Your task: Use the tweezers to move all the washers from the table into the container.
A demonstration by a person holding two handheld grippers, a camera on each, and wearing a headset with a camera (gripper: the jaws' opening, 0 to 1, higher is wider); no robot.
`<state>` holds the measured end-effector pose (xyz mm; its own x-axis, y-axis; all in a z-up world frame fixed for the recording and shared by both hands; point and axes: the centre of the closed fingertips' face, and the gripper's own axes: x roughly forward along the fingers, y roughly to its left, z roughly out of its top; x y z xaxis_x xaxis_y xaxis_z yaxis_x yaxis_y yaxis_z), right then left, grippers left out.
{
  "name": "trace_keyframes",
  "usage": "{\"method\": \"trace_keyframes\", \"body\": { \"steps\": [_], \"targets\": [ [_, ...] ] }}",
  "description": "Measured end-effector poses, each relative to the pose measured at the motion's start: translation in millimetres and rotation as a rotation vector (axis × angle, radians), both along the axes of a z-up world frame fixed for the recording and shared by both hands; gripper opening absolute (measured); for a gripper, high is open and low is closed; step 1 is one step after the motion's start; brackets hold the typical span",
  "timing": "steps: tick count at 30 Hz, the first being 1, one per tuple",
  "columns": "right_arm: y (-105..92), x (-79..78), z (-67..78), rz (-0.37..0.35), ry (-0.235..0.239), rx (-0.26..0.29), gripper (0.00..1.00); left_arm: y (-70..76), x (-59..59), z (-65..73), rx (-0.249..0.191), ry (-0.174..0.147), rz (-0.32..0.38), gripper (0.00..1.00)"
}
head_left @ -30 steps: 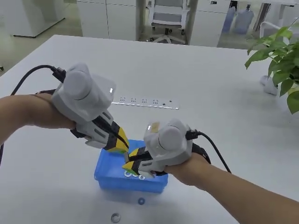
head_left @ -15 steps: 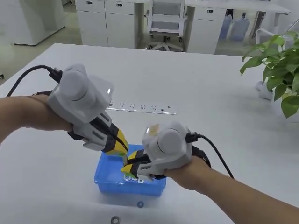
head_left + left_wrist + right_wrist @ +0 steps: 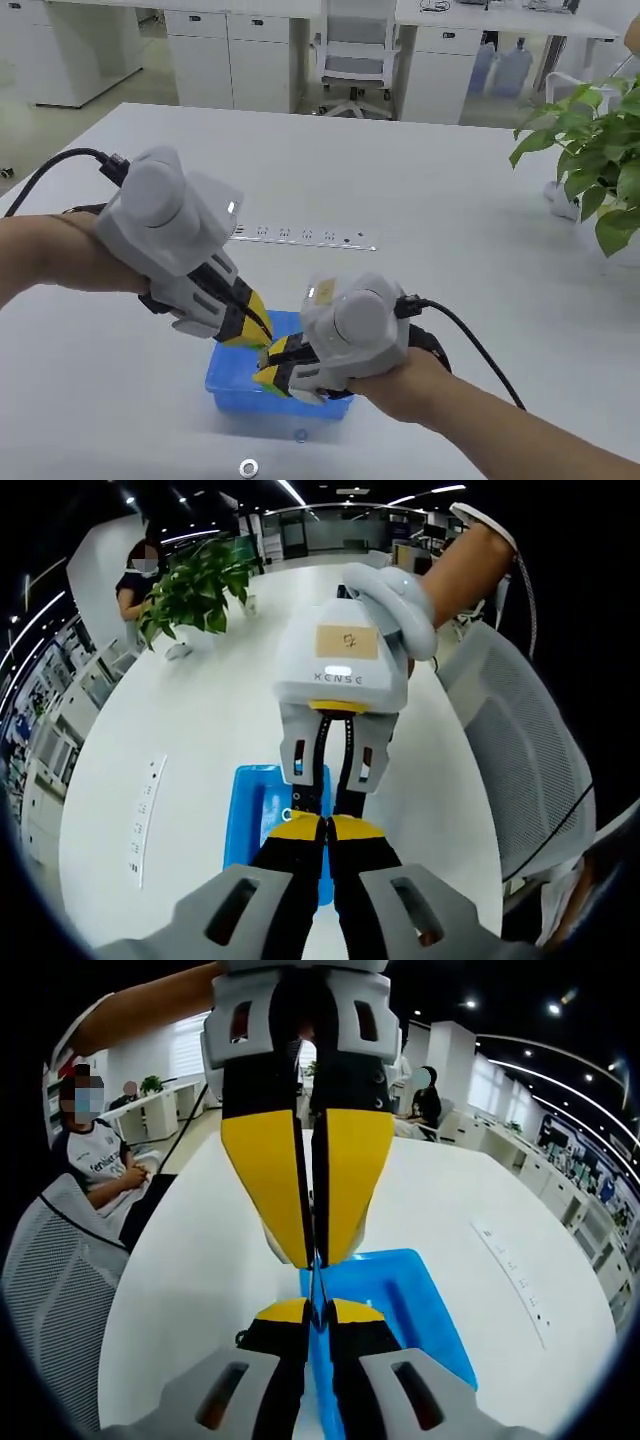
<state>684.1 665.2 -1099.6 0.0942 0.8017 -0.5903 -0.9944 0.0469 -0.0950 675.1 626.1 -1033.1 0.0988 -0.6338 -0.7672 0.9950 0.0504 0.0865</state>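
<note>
The left gripper (image 3: 326, 828) has its yellow-tipped jaws pressed together, and the right gripper (image 3: 318, 1310) meets it tip to tip, its jaws pressed together as well. A thin sliver runs between the two sets of jaws in the right gripper view. I take it to be the tweezers (image 3: 315, 1285), nipped by both, though it is too slim to be sure.

Over the last second very little has changed. The grippers stay joined at the tips above the blue container (image 3: 235, 398), and the right one has sunk slightly toward its near wall. Most of the apparent shift in the head view is the camera's own movement. The right gripper covers much of the container's floor, so I cannot tell what lies inside.

Two washers still lie on the white table (image 3: 450, 220) just in front of the container. A small blue washer (image 3: 300, 435) sits close to the near wall, and a silver washer (image 3: 248, 467) lies a little further toward the person, apart from it. Neither has moved. I judge that the tweezers are still being settled in the grip, that no pickup is under way, and that at least these two washers remain to be moved.
</note>
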Motion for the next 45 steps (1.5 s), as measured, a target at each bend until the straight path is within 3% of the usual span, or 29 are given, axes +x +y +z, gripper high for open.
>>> {"method": "trace_keyframes", "body": {
  "steps": [11, 19, 36, 45],
  "targets": [
    [-0.8, -4.8, 9.3, 0.006, -0.025, 0.002, 0.08, 0.2, -4.2, 9.8, -0.018, -0.027, 0.011, 0.05],
    [-0.4, -18.0, 11.9, 0.015, -0.036, 0.004, 0.08, -0.7, -16.8, 12.5, -0.014, -0.027, 0.005, 0.05],
    [4.5, -45.7, -5.0, 0.03, -0.01, 0.005, 0.1, 3.7, -45.4, -6.0, 0.003, -0.008, 0.007, 0.05],
    [3.9, -53.5, -15.2, 0.028, -0.001, 0.004, 0.11, 4.1, -52.3, -16.0, 0.009, 0.006, 0.008, 0.05]
  ]
}}
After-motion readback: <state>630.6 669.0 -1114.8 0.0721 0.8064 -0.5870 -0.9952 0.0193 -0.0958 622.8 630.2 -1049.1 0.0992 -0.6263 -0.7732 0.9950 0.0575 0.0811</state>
